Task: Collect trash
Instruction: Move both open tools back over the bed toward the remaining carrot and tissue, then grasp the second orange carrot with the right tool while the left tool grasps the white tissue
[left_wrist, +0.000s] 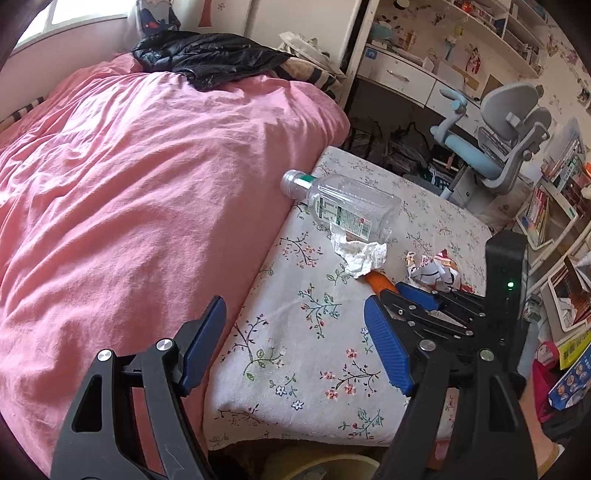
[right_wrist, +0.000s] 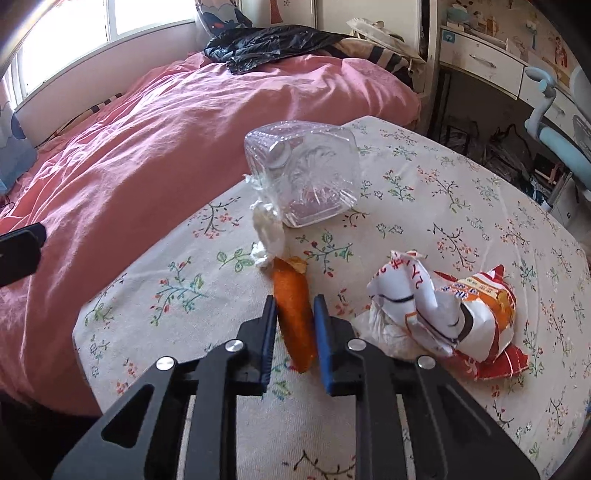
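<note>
Right gripper (right_wrist: 294, 325) low over the floral sheet (right_wrist: 461, 206), jaws narrowed around the orange peel piece (right_wrist: 295, 317), which lies between the blue pads; contact on both sides, looks gripped. Left gripper (left_wrist: 295, 343) near left, jaws spread wide, holding nothing. Crumpled snack wrapper (right_wrist: 443, 314) just right of the peel. White tissue (right_wrist: 267, 236) touching the peel's far end. Clear plastic bottle (right_wrist: 303, 173) lying beyond the tissue. Pink duvet (right_wrist: 166, 147) left and far.
</note>
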